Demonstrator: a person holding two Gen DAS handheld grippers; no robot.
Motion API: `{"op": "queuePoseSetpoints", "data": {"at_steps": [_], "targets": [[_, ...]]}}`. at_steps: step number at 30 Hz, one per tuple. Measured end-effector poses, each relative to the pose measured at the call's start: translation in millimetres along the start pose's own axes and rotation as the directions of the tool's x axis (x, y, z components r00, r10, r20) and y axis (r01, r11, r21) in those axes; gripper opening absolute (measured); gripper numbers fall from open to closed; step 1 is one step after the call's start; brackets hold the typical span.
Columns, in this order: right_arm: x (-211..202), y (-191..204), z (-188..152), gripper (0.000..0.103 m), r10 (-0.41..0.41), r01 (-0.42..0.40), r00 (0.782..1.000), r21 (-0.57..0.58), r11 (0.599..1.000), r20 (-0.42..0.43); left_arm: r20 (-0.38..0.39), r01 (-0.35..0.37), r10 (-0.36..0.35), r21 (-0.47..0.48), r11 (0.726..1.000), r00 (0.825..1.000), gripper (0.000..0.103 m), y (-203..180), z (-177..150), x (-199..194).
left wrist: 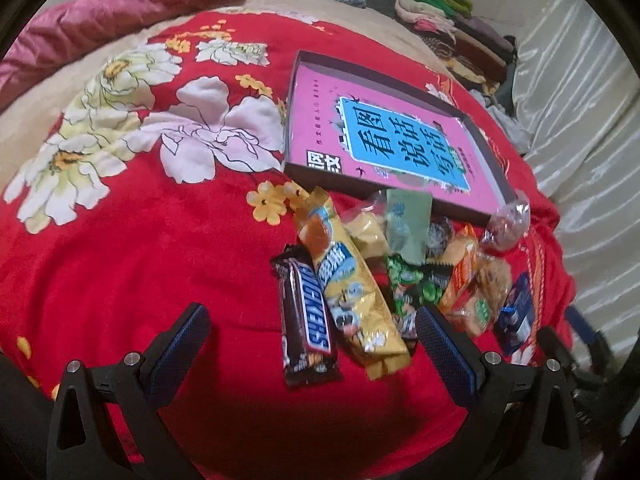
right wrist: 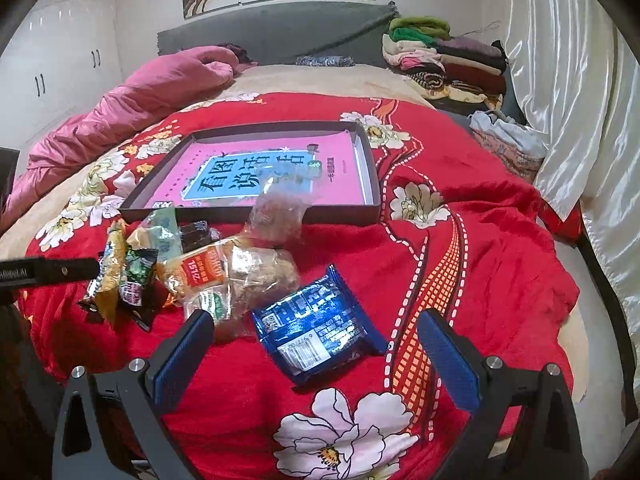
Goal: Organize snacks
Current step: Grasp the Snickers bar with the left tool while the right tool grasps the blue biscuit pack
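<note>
A pile of snacks lies on the red floral blanket point(left wrist: 140, 240) in front of a shallow dark box point(left wrist: 298, 80) with a pink book inside. In the left wrist view a Snickers bar point(left wrist: 306, 320) and a long yellow wafer pack point(left wrist: 348, 284) lie between the open fingers of my left gripper point(left wrist: 312, 328). In the right wrist view a blue cookie packet point(right wrist: 320, 324) lies between the open fingers of my right gripper point(right wrist: 316, 334). Green, orange and clear packets point(right wrist: 216, 268) lie to its left. The box point(right wrist: 372, 168) is just behind them. Both grippers are empty.
A pink duvet point(right wrist: 132, 108) is bunched at the bed's left. Folded clothes point(right wrist: 444, 56) are stacked at the headboard. A shiny white curtain point(right wrist: 560, 100) hangs along the right side. White cupboards point(right wrist: 60, 60) stand at the far left.
</note>
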State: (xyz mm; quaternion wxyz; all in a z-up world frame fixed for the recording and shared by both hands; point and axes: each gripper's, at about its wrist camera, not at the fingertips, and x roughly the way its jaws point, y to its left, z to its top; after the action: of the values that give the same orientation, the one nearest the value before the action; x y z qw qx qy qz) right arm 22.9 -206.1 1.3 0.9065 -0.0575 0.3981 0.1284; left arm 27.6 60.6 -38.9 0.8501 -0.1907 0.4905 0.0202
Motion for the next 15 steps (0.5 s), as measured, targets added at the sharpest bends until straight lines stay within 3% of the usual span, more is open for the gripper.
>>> {"op": "queuePoseSetpoints", "data": {"at_steps": [5,9,13,15], "targets": [[7,-6,0,0.102,-0.002,0.003,1.000,0.017,1.000,-0.023,0.008,0.031,-0.031,-0.050,0.998,0.999,0.093,12,14,3],[12,-7,0,0.102,-0.004,0.005,0.999,0.020,1.000,-0.037,0.010,0.078,-0.078,-0.040,0.996,0.997,0.075,7,20,2],[13,-7,0,0.102,-0.004,0.005,0.999,0.014,1.000,-0.041,-0.036,0.123,-0.124,-0.032,0.992,0.992,0.059,0,18,10],[14,-7,-1,0.102,-0.003,0.004,0.999,0.014,1.000,-0.044,-0.049,0.100,-0.102,-0.034,0.994,0.994,0.057,1,15,12]]}}
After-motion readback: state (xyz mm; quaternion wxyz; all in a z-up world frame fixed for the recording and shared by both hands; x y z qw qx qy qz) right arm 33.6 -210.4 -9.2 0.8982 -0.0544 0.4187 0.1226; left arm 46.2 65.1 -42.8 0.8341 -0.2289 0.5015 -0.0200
